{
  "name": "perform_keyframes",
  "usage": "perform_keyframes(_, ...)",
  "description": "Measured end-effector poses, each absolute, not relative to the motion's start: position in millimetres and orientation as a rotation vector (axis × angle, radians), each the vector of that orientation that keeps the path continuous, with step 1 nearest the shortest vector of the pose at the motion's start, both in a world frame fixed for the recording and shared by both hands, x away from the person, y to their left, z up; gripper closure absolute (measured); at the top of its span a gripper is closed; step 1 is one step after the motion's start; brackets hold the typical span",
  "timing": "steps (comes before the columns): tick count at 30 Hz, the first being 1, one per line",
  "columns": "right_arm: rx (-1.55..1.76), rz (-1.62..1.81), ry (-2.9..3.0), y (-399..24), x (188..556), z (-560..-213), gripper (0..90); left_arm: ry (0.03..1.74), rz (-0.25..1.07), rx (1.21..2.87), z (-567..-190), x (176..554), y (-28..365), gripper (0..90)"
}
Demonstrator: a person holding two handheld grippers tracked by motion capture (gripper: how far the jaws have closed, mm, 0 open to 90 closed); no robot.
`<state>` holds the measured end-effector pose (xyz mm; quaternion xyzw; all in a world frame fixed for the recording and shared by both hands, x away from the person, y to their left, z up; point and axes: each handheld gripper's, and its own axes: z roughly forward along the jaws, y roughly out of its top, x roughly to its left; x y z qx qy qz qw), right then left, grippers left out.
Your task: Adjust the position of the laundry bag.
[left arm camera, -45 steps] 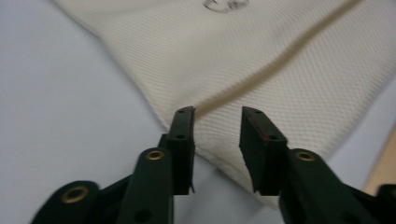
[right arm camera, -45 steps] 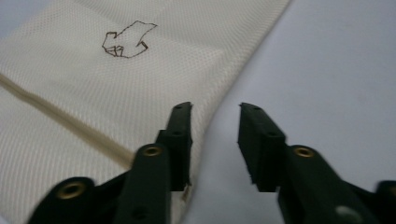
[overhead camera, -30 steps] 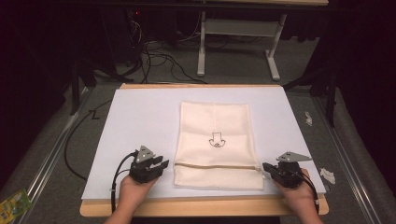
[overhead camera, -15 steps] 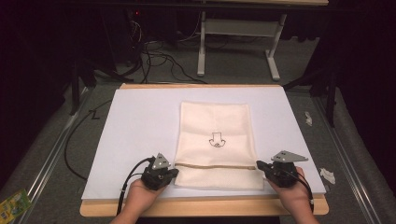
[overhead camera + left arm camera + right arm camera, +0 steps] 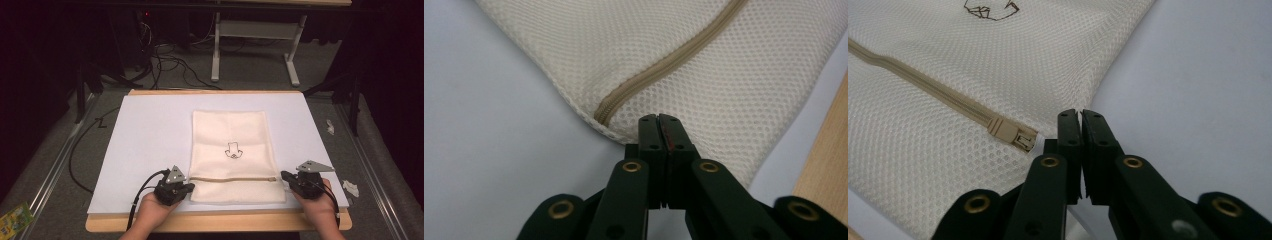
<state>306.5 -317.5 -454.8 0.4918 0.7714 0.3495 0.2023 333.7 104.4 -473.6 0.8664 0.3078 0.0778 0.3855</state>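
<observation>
Cream mesh bag [image 5: 231,155] lies flat between both closed hand-held grippers.

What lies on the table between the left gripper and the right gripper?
In the high view, the near end of the cream mesh bag spans the stretch between the left gripper and the right gripper, with its tan zipper running across from one to the other.

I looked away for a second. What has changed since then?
The left gripper slid nearer to the person and in toward the mesh bag, jaws now shut at its near-left edge. The right gripper barely shifted, at the zipper pull. The bag stayed flat.
</observation>
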Motion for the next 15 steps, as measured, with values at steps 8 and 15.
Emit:
perform_keyframes(8, 1.475, 0.962, 2.181, -319.3, 313.1, -469.2, 58.5, 0.831, 0.297, 2.122, -465.9, 336.5, 118.4, 67.1)
perform_keyframes(15, 1.462, 0.990, 2.196, -318.2, 314.9, -474.2, 57.5, 0.836, 0.340, 2.068, -462.3, 335.8, 120.1, 61.3)
